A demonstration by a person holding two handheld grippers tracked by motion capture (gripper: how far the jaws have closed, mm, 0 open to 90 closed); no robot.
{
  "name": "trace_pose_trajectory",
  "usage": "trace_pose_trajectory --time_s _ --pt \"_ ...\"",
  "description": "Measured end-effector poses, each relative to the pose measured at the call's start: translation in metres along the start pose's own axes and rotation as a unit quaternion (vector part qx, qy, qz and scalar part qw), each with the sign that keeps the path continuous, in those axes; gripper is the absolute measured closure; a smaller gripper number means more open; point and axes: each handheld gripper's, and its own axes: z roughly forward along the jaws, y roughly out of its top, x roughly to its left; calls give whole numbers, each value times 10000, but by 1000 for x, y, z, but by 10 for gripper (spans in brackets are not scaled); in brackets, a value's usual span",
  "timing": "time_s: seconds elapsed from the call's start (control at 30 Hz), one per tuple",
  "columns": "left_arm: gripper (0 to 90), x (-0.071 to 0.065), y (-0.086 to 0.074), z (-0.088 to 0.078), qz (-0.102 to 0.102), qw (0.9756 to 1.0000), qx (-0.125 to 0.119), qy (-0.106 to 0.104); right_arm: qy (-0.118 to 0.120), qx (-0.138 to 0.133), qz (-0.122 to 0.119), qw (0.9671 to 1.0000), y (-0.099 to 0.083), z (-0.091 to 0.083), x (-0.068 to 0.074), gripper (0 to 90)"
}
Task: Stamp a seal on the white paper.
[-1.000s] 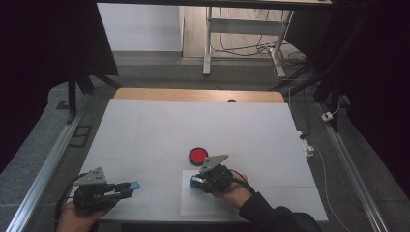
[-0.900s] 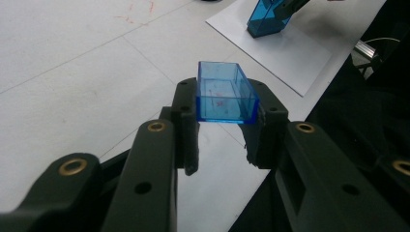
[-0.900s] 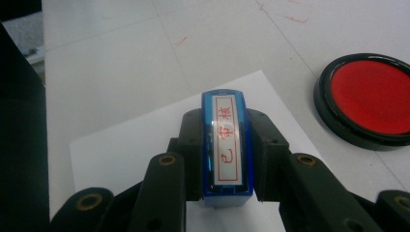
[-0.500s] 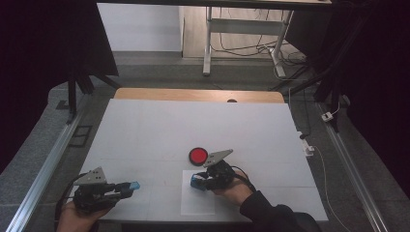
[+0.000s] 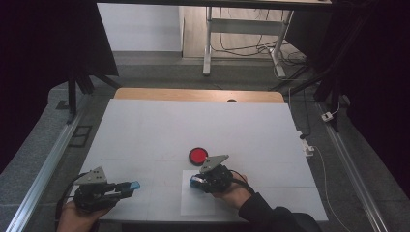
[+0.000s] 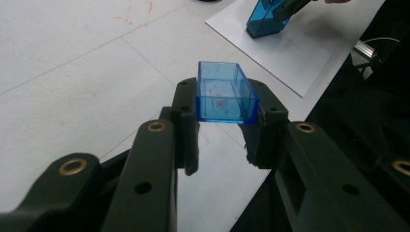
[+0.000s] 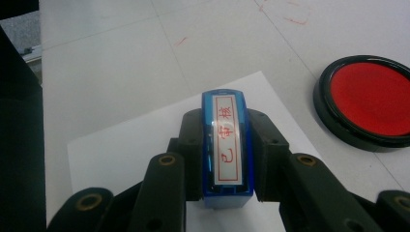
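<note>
My left gripper (image 5: 129, 187) rests at the table's front left corner, shut on a clear blue plastic cap (image 6: 225, 94) held across its jaws. The cap (image 5: 132, 185) pokes out to the right in the high view. My right gripper (image 5: 197, 181) is at front centre, shut on a blue stamp (image 7: 227, 145) whose white label carries red characters. The stamp (image 5: 195, 181) stands over the top edge of a white paper sheet (image 5: 198, 203). A round red ink pad (image 5: 198, 155) with a black rim lies just beyond it, also seen as the ink pad (image 7: 372, 99) to the right of the jaws.
The white tabletop (image 5: 193, 125) stretches wide behind the ink pad, with a wooden strip (image 5: 193, 95) at its far edge. Metal rails (image 5: 43, 169) run along both sides. The table's near edge lies close below both hands.
</note>
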Motion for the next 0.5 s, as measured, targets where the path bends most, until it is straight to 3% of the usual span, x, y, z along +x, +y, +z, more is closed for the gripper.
trace_pose_trajectory --time_s 0.3,0.5 --pt "689 1 1 1 -13 10000 -1 -40 285 -131 360 9989 -4 0 -10 713" --pt "689 1 1 0 -12 10000 -8 -47 343 -142 374 9986 -4 0 -13 712"
